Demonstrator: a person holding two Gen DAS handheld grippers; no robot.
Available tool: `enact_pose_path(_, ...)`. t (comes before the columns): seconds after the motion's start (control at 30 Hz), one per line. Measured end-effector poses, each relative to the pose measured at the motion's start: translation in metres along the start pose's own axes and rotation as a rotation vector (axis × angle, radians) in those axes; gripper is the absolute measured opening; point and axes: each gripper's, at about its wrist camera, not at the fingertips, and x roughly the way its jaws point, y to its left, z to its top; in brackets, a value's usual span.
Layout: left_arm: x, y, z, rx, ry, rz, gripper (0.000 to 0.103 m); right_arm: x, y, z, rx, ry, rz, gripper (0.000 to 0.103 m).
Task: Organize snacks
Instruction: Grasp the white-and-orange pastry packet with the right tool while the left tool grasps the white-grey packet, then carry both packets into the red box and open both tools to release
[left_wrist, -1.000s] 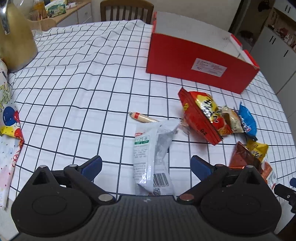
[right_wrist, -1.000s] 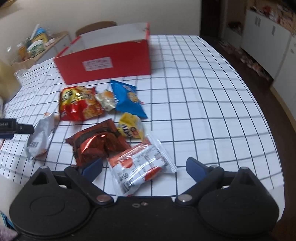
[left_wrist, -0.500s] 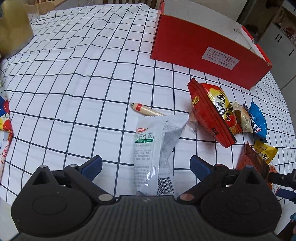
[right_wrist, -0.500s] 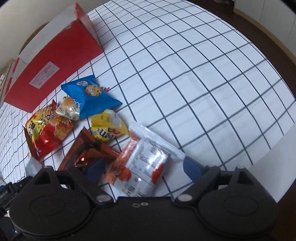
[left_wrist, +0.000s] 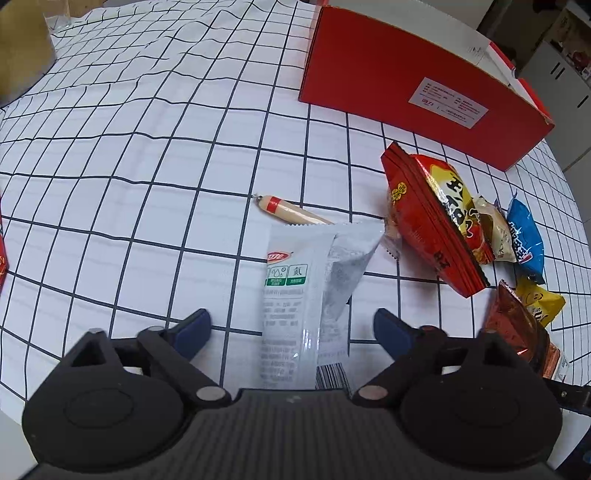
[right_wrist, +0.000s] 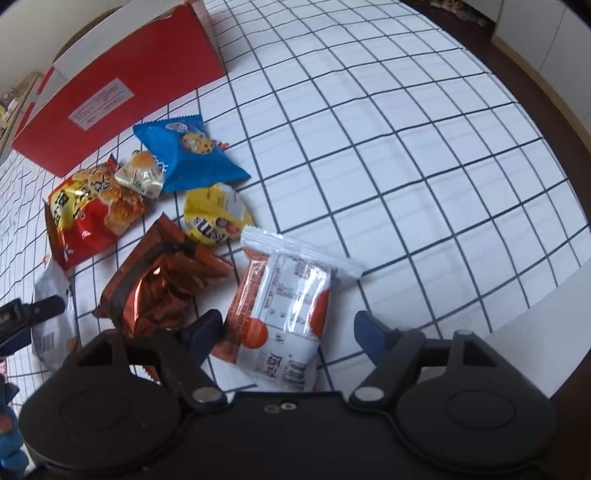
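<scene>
Both grippers pitched steeply down. Left gripper closing around the white packet, pads clear. Right gripper closing around the clear orange-white pouch, near-left pad about touching.

A home dining room

A checked tablecloth covers the table, white cupboards stand by the wall, and snack bags lie about.

You have bright, even, diffuse light in both wrist views, with soft shadows. Fisheye distortion bows the white black-gridded tablecloth lines. Glare streaks the crinkled copper-brown foil packet. Focus is sharp.
</scene>
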Motion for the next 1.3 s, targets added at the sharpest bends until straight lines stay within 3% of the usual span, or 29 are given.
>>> enact_pose_path(0.2,-0.004,0.001,-0.003,0.018,-0.019,0.004,0.081,0.001,0.018,-0.003,-0.111,-0.013,-0.019,0.068)
enact_pose_path(0.27,-0.006,0.002,-0.003,0.016,-0.022,0.004,0.068,0.002,0.022,-0.004,-0.136,-0.024,-0.038,0.063)
enact_pose_path(0.4,-0.009,0.008,-0.003,-0.006,-0.026,-0.014,0.053,-0.003,0.022,-0.007,-0.15,-0.047,-0.044,0.06)
enact_pose_path(0.43,-0.01,0.009,-0.003,-0.011,-0.026,-0.028,0.042,-0.004,0.021,-0.007,-0.151,-0.052,-0.049,0.059)
enact_pose_path(0.47,-0.01,0.01,-0.003,-0.021,-0.022,-0.046,0.038,-0.005,0.02,-0.008,-0.148,-0.056,-0.051,0.058)
enact_pose_path(0.77,-0.017,0.014,-0.012,-0.018,-0.055,-0.043,0.026,-0.02,0.013,-0.013,-0.15,-0.115,-0.038,0.053)
enact_pose_path(1.3,-0.044,0.016,-0.022,-0.055,-0.092,-0.094,0.019,-0.063,0.043,-0.009,-0.3,-0.217,0.031,0.052)
